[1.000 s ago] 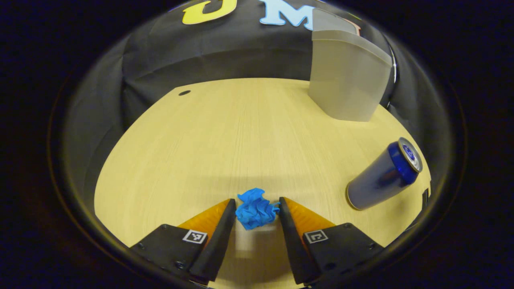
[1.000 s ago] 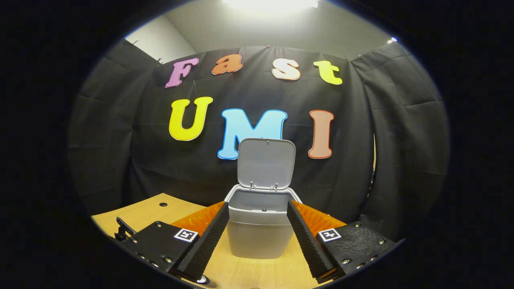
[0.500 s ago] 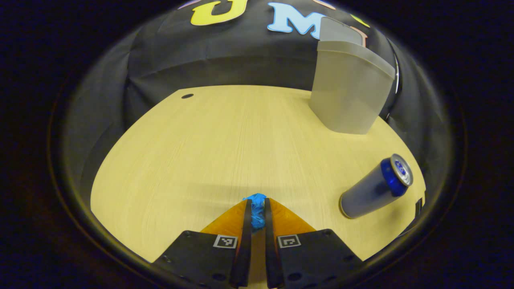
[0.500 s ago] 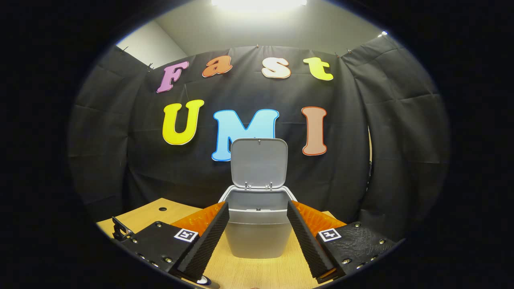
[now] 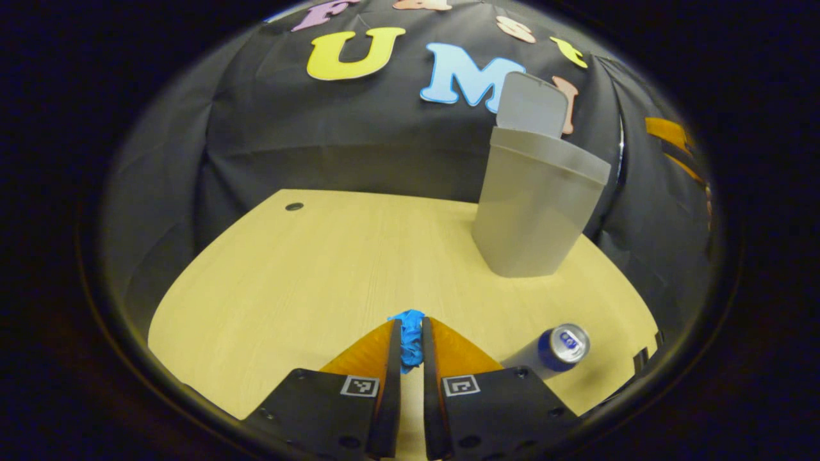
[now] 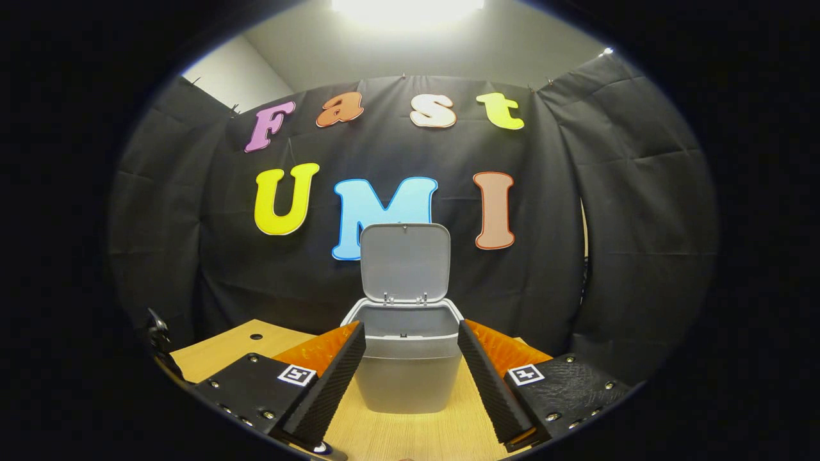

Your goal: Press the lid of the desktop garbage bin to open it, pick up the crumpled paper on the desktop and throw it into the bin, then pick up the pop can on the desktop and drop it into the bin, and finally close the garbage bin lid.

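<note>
In the left gripper view my left gripper (image 5: pixel 410 339) is shut on the blue crumpled paper (image 5: pixel 409 333), which is squeezed thin between both fingers and lifted off the wooden desktop (image 5: pixel 307 269). The grey garbage bin (image 5: pixel 535 208) stands at the back right with its lid (image 5: pixel 532 105) raised. A blue pop can (image 5: pixel 552 351) stands on the desk just right of the left gripper. In the right gripper view my right gripper (image 6: pixel 410 349) is open and holds nothing; the bin (image 6: pixel 407 365) stands straight ahead of it, lid (image 6: pixel 405 262) upright and the mouth uncovered.
A small dark hole (image 5: pixel 294 206) marks the desk's back left. The black cloth wall hangs close behind the bin. The desk's right edge runs just past the can. Part of a dark device (image 6: pixel 157 333) shows at the left edge of the right gripper view.
The left gripper closed on the blue paper, then rose and tilted up, so the bin and can slid lower in its view. The right gripper drew back slightly from the bin.
</note>
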`<action>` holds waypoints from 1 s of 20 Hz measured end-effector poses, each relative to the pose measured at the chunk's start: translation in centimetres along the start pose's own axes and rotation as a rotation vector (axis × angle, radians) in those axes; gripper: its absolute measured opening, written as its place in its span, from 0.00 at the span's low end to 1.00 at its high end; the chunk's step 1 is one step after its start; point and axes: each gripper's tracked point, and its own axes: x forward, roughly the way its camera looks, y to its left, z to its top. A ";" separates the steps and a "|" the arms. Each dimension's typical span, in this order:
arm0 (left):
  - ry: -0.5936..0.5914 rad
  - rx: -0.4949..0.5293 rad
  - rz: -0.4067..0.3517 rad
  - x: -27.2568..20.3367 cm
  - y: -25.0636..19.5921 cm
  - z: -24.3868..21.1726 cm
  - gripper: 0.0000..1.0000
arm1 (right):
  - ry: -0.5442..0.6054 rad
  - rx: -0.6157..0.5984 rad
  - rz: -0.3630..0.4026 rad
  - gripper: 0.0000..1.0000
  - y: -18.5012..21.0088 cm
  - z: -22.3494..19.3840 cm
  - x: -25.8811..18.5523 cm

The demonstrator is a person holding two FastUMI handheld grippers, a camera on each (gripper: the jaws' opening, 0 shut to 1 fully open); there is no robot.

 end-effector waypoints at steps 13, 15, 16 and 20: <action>-0.295 0.027 -0.169 -1.4 -9.7 15.7 0.22 | 0.035 0.012 -0.025 0.93 -1.8 -1.9 -0.3; -0.318 0.043 -0.194 -1.2 -11.6 17.7 0.22 | 0.042 0.018 -0.044 0.93 -2.5 -2.3 -0.7; -0.331 0.053 -0.203 -0.9 -12.5 18.7 0.22 | 0.043 0.021 -0.057 0.93 -3.0 -2.4 -1.0; -0.357 0.078 -0.267 0.5 -16.1 21.2 0.22 | 0.058 -0.036 -0.136 0.93 -5.1 -3.1 -2.6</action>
